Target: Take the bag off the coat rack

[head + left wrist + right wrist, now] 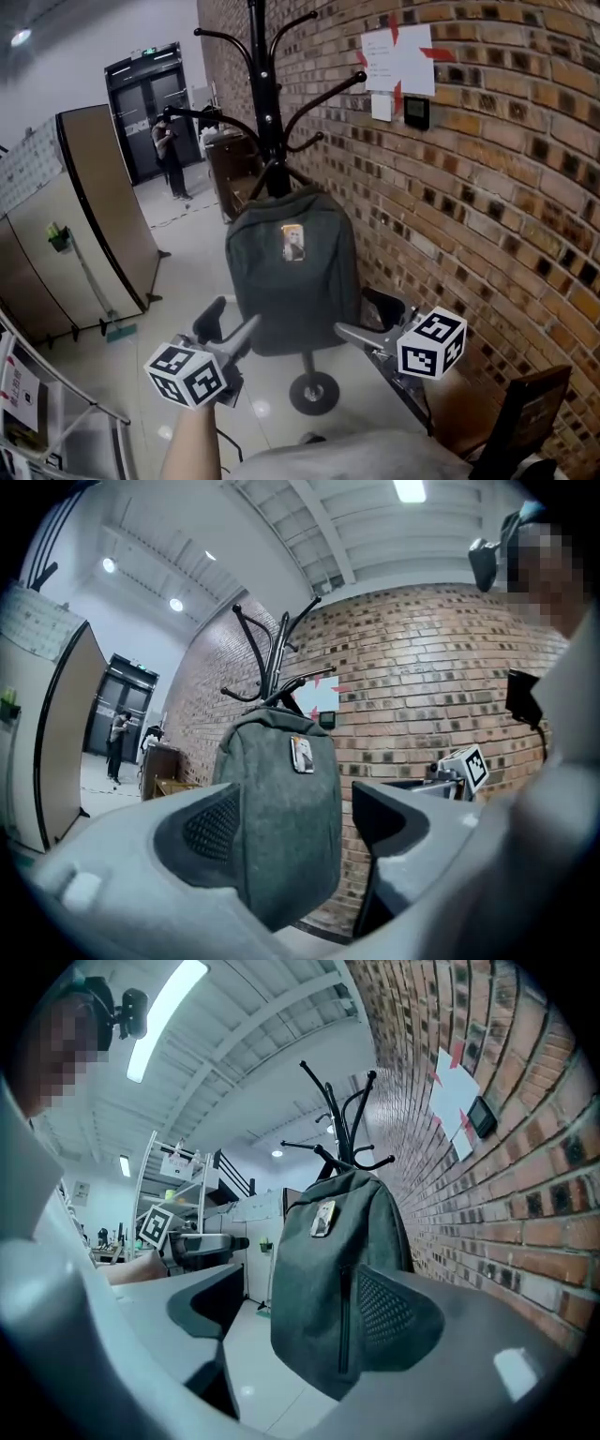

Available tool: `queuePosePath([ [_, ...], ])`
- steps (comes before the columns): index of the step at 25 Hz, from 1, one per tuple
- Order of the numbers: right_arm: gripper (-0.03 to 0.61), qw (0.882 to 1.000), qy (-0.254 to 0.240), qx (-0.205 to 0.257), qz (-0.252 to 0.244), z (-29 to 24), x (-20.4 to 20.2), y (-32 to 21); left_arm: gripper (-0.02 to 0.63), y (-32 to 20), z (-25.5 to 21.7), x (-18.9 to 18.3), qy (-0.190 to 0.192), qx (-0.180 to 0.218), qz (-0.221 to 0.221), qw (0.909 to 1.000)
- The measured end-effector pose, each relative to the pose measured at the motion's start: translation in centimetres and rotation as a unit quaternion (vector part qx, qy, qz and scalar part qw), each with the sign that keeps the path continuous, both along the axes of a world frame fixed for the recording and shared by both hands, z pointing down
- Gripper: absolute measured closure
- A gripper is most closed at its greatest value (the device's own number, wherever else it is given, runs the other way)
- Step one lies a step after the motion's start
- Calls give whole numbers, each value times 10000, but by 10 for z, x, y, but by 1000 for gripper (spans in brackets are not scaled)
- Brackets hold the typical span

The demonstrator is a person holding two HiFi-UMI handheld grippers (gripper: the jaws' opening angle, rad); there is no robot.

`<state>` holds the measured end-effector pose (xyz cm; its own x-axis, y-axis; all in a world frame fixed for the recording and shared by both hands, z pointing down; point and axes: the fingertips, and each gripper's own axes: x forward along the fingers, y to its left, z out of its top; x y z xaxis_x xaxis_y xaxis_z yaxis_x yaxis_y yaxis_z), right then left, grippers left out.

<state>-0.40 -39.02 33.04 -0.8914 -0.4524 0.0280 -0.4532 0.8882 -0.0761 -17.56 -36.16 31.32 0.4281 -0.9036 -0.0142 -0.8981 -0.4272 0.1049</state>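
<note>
Squarely mid-frame, the bag hangs on the coat rack; left claw and right claw gape apart beside its base.

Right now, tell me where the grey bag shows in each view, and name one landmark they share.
Head view: the bag is in the middle, hanging on the coat rack.
Left gripper view: the bag is at centre, in the lower half.
Right gripper view: the bag is at centre, in the lower half.
Shared landmark: the black coat rack above the bag, beside the brick wall.
</note>
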Motion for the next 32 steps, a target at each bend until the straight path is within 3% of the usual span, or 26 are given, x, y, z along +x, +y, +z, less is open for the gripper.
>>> queuePosePath([
  [5,184,9990,-160,116,411,-21,-3,-56,216,-46,-11,-30,-154,5,-98,9998],
  [12,163,9967,-232,335,699,-51,-15,-114,193,-97,-21,-25,-466,-37,287,9985],
  [17,164,9973,-246,141,681,-41,-30,-134,195,-116,-16,-19,-580,-143,478,9971],
  [21,221,9976,-455,-42,510,-35,-35,-135,230,-121,-15,-23,-399,-41,382,9985],
  [32,336,9966,-186,-70,797,-30,-37,-139,325,-124,-14,-22,-143,-153,376,9991],
])
